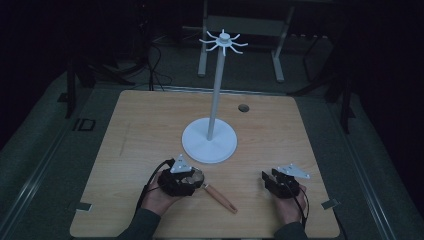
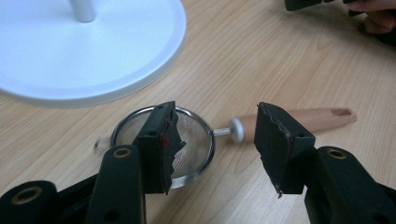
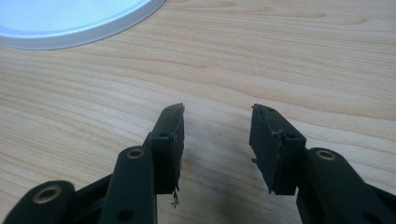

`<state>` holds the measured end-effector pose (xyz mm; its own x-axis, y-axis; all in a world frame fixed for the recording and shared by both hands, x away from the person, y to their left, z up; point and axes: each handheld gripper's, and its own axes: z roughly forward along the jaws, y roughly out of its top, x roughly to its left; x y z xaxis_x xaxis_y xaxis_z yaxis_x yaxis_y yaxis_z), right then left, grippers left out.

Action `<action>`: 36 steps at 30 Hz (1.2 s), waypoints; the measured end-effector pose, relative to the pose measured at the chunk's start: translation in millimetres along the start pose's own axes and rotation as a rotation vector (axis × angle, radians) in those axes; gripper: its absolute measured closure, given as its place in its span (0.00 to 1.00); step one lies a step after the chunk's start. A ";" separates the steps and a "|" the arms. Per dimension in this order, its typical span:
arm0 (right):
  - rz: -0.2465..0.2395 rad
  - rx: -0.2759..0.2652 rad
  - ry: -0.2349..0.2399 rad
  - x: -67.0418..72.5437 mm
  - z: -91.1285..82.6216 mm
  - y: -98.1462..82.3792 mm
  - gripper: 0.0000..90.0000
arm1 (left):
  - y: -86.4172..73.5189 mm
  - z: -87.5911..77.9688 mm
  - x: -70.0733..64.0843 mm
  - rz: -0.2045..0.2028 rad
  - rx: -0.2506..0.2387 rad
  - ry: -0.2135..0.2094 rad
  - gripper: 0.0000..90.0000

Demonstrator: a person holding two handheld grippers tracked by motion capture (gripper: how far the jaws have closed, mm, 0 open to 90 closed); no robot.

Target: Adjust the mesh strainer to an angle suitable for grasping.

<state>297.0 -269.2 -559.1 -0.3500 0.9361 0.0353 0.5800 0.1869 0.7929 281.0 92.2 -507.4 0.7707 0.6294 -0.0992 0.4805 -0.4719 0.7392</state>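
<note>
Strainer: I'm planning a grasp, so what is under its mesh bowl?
The strainer lies on the wooden table; grain shows faintly through the mesh. The left gripper's finger covers part of it.

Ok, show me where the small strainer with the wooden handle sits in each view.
High view: the strainer lies low and left of centre, its bowl under the left gripper, its handle running down to the right.
Left gripper view: lower middle, between the open jaws, handle to the right.
Right gripper view: not in it.
Shared landmark: the white round base of the stand.
</note>
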 end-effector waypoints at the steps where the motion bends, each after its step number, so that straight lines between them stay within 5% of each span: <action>1: 0.000 0.001 -0.001 0.0 0.1 0.0 0.61 | 1.4 1.6 -0.7 0.005 0.002 -0.004 0.54; 25: 0.004 0.004 0.003 -0.6 0.2 0.1 0.59 | 17.7 32.8 -14.5 0.092 0.076 -0.085 0.52; 36: 0.008 0.004 0.007 -0.9 0.3 0.0 0.59 | 14.5 48.8 -22.8 0.162 0.168 -0.111 0.47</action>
<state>297.6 -269.9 -559.3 -0.3504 0.9355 0.0459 0.5861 0.1807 0.7898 290.8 40.9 -526.9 0.8799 0.4703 -0.0681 0.4031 -0.6627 0.6311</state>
